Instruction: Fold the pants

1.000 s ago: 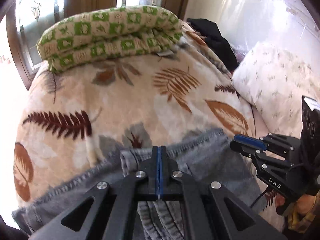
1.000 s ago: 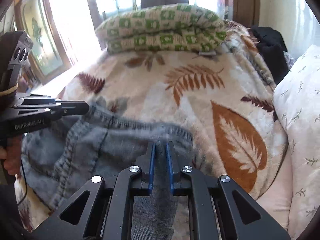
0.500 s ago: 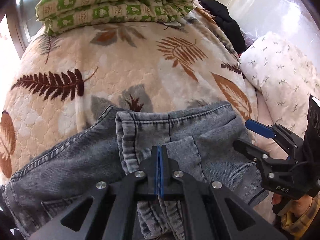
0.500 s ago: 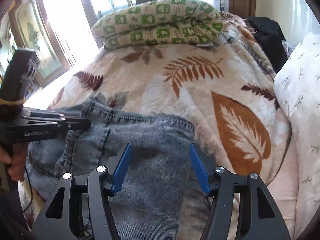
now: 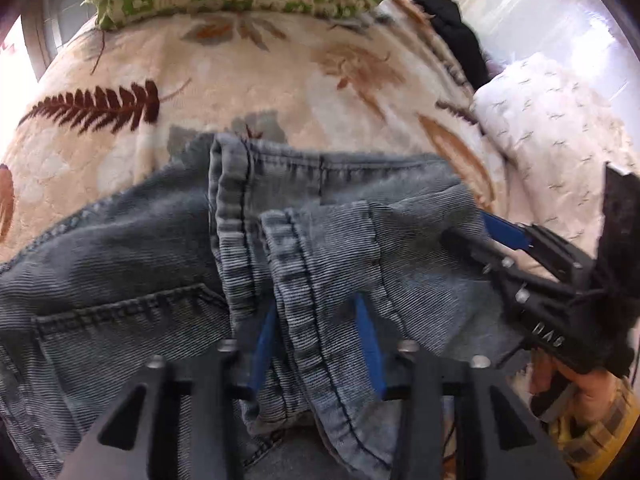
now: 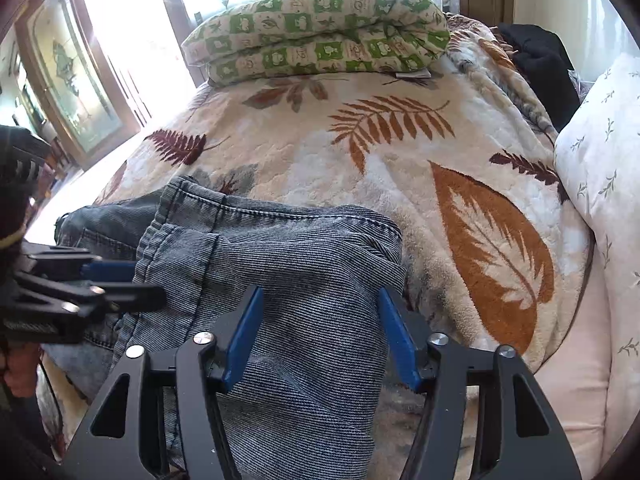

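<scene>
Both tools, left (image 5: 316,340) and right (image 6: 320,336), hang open over the folded pants (image 6: 280,264) at the bed's (image 6: 400,168) near edge; I judge another fold needs a fresh grip.

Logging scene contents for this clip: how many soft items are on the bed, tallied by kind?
Faded grey-blue denim pants: 1
Green-and-cream checked folded quilt: 1
Cream leaf-print fleece blanket: 1
White sprig-print pillow: 1
Black garment: 1
Total: 5
</scene>
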